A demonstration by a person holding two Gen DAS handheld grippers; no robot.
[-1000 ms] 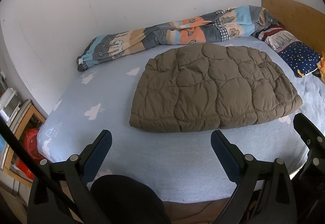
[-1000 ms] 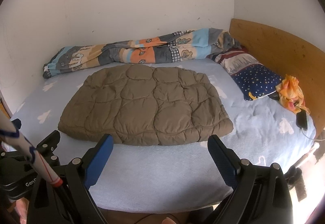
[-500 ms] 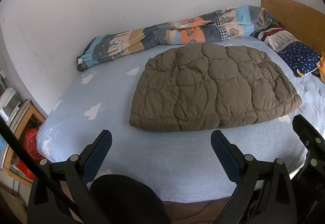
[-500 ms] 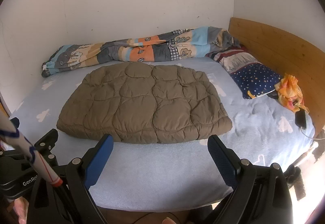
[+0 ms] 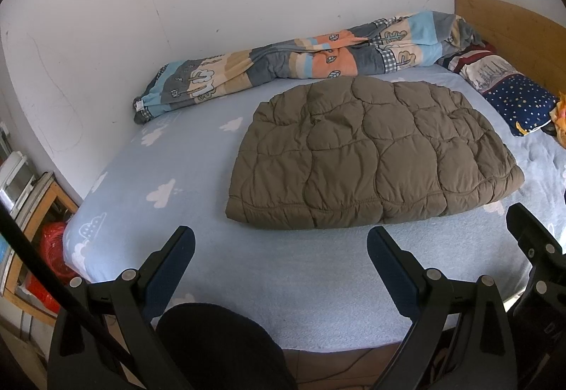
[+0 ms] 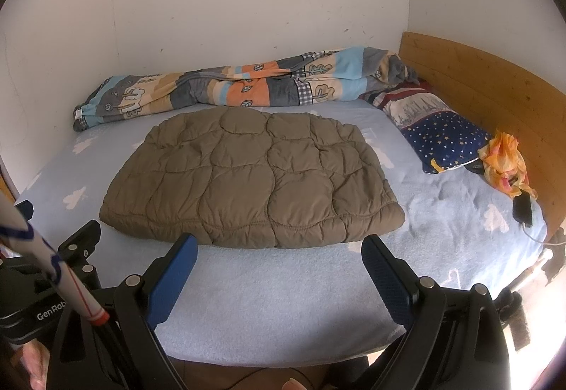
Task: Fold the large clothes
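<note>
A brown quilted puffer garment (image 5: pixel 371 156) (image 6: pixel 254 177) lies folded flat in a rectangle on the light blue bed sheet (image 5: pixel 283 266) (image 6: pixel 283 284). My left gripper (image 5: pixel 281 248) hangs open above the near edge of the bed, short of the garment's front hem, with nothing between its blue pads. My right gripper (image 6: pixel 279 259) is open too, just in front of the hem and holding nothing. Each gripper shows at the side of the other's view.
A rolled patterned blanket (image 5: pixel 300 61) (image 6: pixel 230 85) lies along the white wall. A star-print pillow (image 6: pixel 435 131), an orange cloth (image 6: pixel 506 163) and a black phone (image 6: pixel 523 209) sit by the wooden headboard (image 6: pixel 477 82). A wooden shelf with red items (image 5: pixel 39 241) stands left of the bed.
Both views have shifted slightly, with the garment sitting a little lower and closer in the right wrist view. The garment itself has not moved and both grippers stay open.
</note>
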